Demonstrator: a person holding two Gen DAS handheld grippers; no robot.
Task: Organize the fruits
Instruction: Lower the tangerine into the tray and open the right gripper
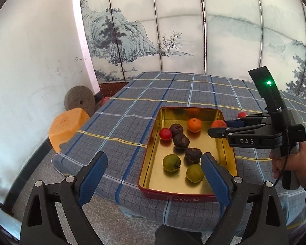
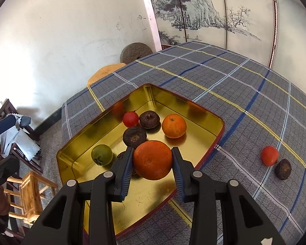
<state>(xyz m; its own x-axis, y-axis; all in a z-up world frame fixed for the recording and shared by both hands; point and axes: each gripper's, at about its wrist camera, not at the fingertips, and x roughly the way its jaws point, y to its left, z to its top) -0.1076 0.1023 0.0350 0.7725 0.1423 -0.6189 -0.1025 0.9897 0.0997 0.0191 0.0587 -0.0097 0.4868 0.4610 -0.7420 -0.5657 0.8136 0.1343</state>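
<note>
A gold tin tray [image 1: 227, 153] [image 2: 75, 153] with a red outside sits on the checked tablecloth. It holds a small orange [image 1: 194, 125] [image 2: 174, 125], a red fruit [image 1: 165, 134] [image 2: 130, 118], dark wrinkled fruits [image 1: 181, 140] [image 2: 134, 136] and green fruits [image 1: 171, 162] [image 2: 101, 154]. My right gripper [image 2: 152, 159] [image 1: 216, 129] is shut on a large orange [image 2: 152, 159] [image 1: 218, 124] above the tray's right side. My left gripper [image 1: 154, 163] is open and empty, near the tray's front edge.
A red fruit [image 2: 269, 155] [image 1: 242, 114] and a dark fruit [image 2: 283, 169] lie on the cloth right of the tray. An orange stool [image 1: 67, 125] and a stone wheel [image 1: 81, 101] stand left of the table. Wooden chairs [image 2: 28, 194] are at the lower left.
</note>
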